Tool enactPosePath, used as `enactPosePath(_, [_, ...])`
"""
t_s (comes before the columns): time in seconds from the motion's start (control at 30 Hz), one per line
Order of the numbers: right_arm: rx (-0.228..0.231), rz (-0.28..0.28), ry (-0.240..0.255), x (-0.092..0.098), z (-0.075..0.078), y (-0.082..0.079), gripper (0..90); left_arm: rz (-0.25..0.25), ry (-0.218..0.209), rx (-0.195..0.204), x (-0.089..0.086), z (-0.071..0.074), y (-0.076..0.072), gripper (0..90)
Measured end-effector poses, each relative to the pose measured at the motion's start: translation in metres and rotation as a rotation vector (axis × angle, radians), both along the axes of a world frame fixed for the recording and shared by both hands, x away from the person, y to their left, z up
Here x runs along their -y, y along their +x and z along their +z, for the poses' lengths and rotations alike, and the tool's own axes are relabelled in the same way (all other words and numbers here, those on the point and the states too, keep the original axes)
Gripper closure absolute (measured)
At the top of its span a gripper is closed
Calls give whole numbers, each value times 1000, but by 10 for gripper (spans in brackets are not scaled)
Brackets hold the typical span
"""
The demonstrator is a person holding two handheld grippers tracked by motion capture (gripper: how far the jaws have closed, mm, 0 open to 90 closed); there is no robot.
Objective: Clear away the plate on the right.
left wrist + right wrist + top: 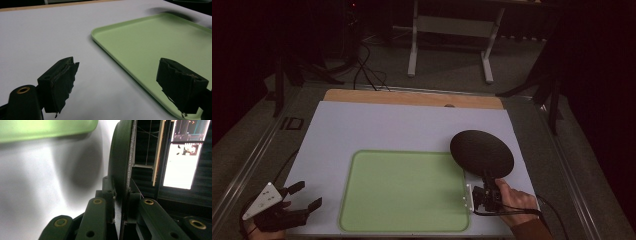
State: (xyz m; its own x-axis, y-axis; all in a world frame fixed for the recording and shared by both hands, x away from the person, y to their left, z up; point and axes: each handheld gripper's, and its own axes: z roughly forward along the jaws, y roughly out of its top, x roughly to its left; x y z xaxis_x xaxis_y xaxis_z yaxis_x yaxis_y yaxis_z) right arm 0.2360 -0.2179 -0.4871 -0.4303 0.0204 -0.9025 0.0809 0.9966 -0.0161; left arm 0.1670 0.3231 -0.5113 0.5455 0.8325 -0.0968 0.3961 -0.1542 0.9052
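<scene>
Right claw (486, 189) is clamped on the near rim of the dark plate (482, 153), just right of the green tray (404, 191). Looks stiff and light; edge grip works. Left claw (307, 196) hangs open.

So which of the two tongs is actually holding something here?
The right tongs, shut on the rim of the round black plate beside the green tray. The left tongs stand open, with nothing between them.

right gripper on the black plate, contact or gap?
Touching. In the right gripper view the right gripper has its jaws closed on the edge of the black plate, pads pressed against both faces.
</scene>
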Motion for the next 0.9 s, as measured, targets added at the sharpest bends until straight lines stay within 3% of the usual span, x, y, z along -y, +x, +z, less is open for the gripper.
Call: enactPosePath(0.9, [15, 147, -11, -47, -6, -15, 819, 4, -6, 2, -1, 0, 0, 156])
